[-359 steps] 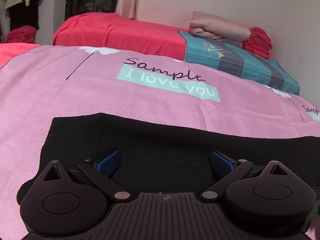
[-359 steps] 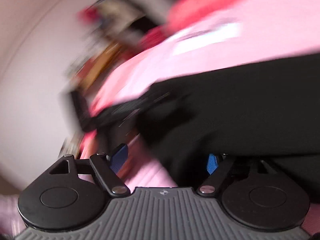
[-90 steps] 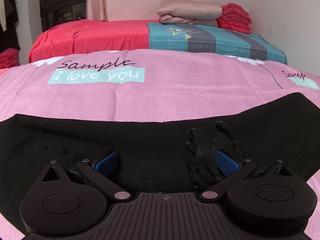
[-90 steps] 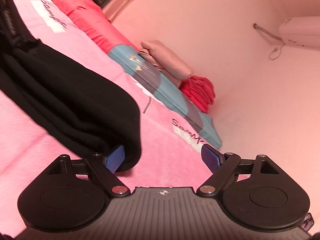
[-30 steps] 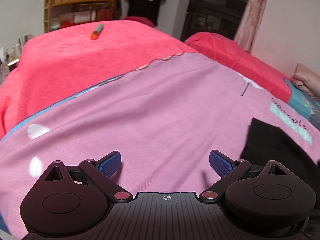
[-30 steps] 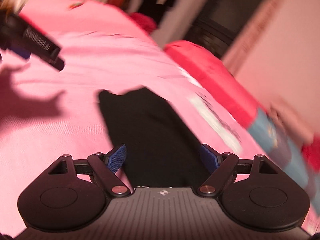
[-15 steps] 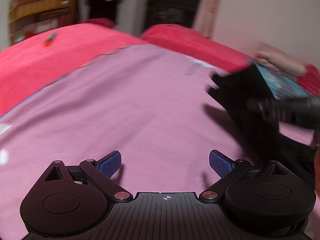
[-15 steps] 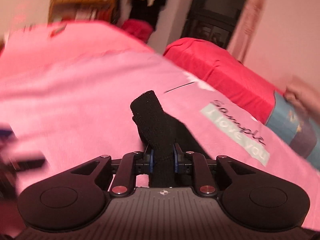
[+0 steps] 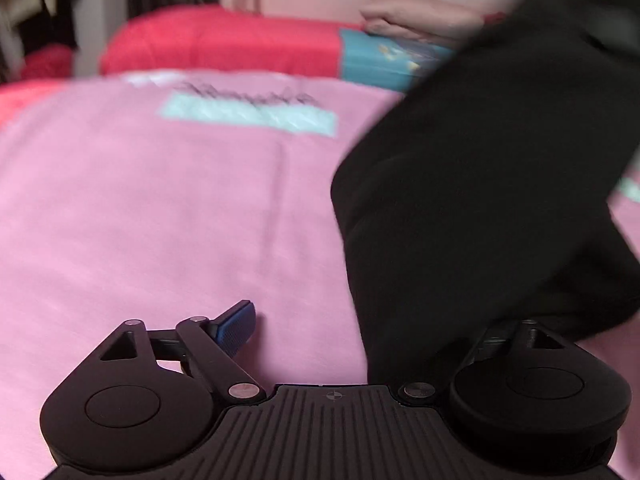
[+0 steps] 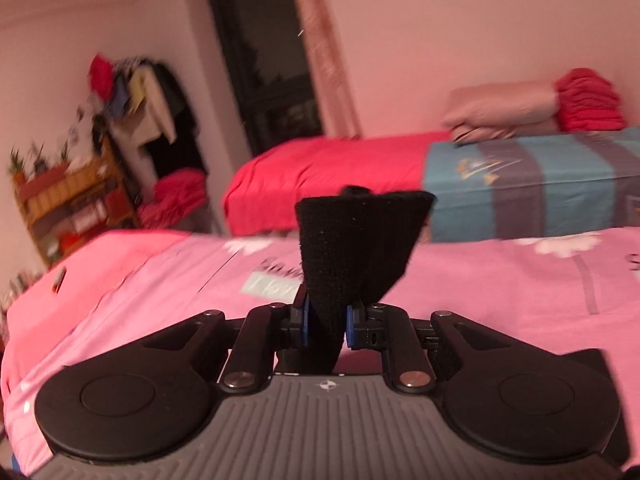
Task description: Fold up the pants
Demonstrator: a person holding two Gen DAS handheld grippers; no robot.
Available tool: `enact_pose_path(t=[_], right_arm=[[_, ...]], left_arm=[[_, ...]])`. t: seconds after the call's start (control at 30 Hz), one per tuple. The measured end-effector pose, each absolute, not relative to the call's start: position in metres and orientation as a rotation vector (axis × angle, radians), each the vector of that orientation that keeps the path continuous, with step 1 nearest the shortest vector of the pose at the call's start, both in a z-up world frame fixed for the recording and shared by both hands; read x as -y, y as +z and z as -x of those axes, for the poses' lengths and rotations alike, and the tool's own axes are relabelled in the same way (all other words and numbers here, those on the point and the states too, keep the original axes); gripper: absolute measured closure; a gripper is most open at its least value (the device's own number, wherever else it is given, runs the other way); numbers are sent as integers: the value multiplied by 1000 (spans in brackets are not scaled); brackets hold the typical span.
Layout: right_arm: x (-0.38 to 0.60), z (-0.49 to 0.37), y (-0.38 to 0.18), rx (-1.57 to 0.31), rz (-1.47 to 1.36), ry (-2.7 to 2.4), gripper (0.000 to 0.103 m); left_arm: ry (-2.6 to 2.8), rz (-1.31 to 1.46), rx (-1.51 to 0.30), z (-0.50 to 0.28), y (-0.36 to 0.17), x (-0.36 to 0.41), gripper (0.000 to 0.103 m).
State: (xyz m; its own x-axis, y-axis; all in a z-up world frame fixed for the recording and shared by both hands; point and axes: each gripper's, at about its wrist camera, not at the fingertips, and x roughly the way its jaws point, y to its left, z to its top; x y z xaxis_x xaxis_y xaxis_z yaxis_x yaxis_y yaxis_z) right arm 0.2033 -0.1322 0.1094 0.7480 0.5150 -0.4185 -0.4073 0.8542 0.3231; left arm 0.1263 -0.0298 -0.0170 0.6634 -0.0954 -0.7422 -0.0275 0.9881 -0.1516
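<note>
In the left wrist view, the left gripper [image 9: 340, 320] is seen spread apart over the pink bedsheet [image 9: 160, 208], its right finger hidden behind the black pants [image 9: 480, 184] hanging at right. In the right wrist view, the right gripper [image 10: 326, 326] is clamped on a pants corner at centre.

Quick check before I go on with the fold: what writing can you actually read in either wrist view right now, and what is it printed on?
None fully readable.
Pink bedsheet, left wrist view: black script line over a teal label, both smeared by motion blur.
Same sheet, right wrist view: the label shows blurred letters, cut off by the black pants.
Right edge of that view: start of another script print, cropped.
</note>
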Motion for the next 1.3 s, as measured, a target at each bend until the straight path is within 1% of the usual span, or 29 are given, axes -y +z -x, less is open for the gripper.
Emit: enact_pose_path(t=[0.07,0.13,0.17,0.23,0.27,0.33,0.37,0.4,0.43,0.57,0.6,0.63,0.7,0.73,0.77,0.8,0.87,0.9,0.97,1.03,1.07,1.13,1.17,1.2,1.3], right_arm=[[179,-199,99,-507,-267,472,84],[216,-196,68,-550,-274,414,81],[231,-201,46,-619,-278,369,79],[254,-209,6,-767,-288,273,67],[267,-205,-2,-761,-355,298,68],[287,-199,-2,-719,-475,325,54],[291,-200,1,-698,-509,319,41],[295,-203,3,-685,-527,316,32],[296,-208,4,-689,-535,315,29],[293,-232,-1,-734,-578,304,28],[293,-233,-2,-737,-590,287,31],[292,-238,-6,-750,-593,260,37],[283,-237,-8,-769,-500,195,76],[280,-235,-5,-760,-449,198,80],[281,-230,1,-738,-431,203,89],[287,-225,8,-706,-434,200,91],[303,-218,14,-651,-467,165,91],[309,-219,9,-662,-466,135,91],[315,-224,-6,-747,-471,127,90],[314,-217,1,-716,-444,127,87],[310,-213,9,-683,-416,111,82],[293,-206,24,-591,-308,103,64],[280,-205,30,-555,-238,111,49],[266,-206,33,-528,-172,139,43],[234,-220,26,-546,-76,296,42]], left_arm=[[-95,120,-825,-119,-15,39,0],[-156,46,-818,-112,-12,47,0],[-210,31,-823,-107,-10,48,0],[-315,22,-833,-97,-5,45,0],[-350,15,-825,-89,-2,44,0],[-400,-3,-798,-77,6,39,0],[-413,-5,-780,-73,11,35,0],[-418,-3,-761,-70,17,32,0],[-422,2,-739,-65,23,33,0],[-362,44,-698,-83,38,31,0],[-343,61,-711,-92,38,33,0],[-329,86,-729,-103,36,34,0],[-293,126,-774,-122,30,37,0],[-264,131,-802,-131,26,39,0],[-244,136,-824,-139,21,40,0],[-244,144,-834,-144,18,41,0],[-272,177,-866,-154,10,44,0],[-285,202,-891,-159,6,43,0],[-301,229,-921,-165,-1,44,0],[-308,239,-923,-165,-4,40,0],[-312,241,-923,-164,-4,39,0],[-313,241,-921,-166,-4,41,0],[-314,237,-917,-166,-4,42,0],[-314,230,-914,-167,-4,44,0],[-314,217,-919,-167,-7,49,0]])
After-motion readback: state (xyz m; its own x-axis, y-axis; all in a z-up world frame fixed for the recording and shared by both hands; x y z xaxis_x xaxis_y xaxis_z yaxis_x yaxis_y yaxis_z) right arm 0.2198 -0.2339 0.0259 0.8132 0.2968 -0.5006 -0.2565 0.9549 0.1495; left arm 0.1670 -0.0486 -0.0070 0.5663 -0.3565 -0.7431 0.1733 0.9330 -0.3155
